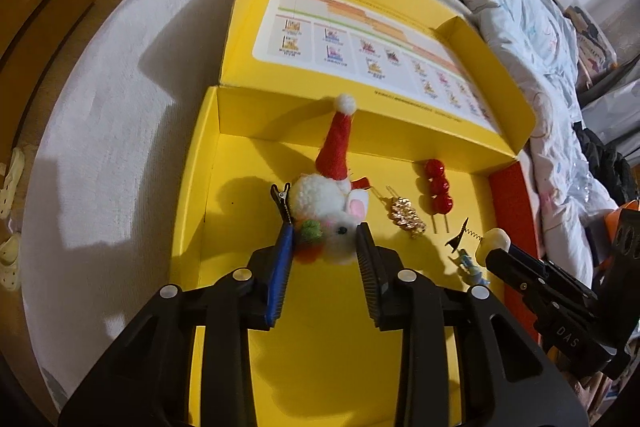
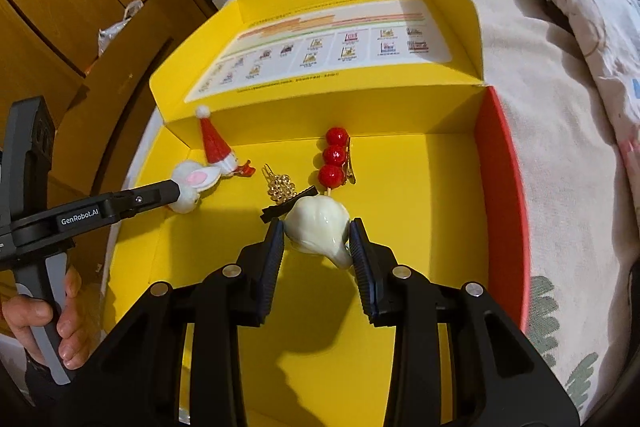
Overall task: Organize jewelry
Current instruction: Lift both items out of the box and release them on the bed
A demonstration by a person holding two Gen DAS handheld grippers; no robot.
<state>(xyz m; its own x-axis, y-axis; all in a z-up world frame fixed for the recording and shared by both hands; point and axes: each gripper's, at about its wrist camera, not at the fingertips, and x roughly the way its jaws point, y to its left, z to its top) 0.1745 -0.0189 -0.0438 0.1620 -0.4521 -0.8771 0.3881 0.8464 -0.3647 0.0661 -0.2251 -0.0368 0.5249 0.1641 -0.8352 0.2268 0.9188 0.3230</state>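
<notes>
An open yellow box (image 1: 224, 187) (image 2: 440, 155) lies on a bed. My left gripper (image 1: 325, 233) is shut on a white plush bunny hair clip with a red Santa hat (image 1: 330, 195), also in the right wrist view (image 2: 196, 183). My right gripper (image 2: 317, 229) is shut on a white garlic-shaped hair clip (image 2: 318, 229), low over the box floor; its black clip sticks out to the left. In the left wrist view this garlic clip (image 1: 494, 241) shows at the right gripper's tip. A gold clip (image 1: 406, 215) (image 2: 280, 187) and a red candied-berry clip (image 1: 438, 185) (image 2: 334, 157) lie in the box.
The box lid (image 1: 360, 39) (image 2: 328, 55) stands open behind, with a printed chart inside. A white bedsheet (image 1: 120, 147) surrounds the box. Quilts (image 1: 520, 7) are piled at the far right. Wooden furniture (image 2: 60, 27) stands to the left. A small blue item (image 1: 472, 267) lies in the box.
</notes>
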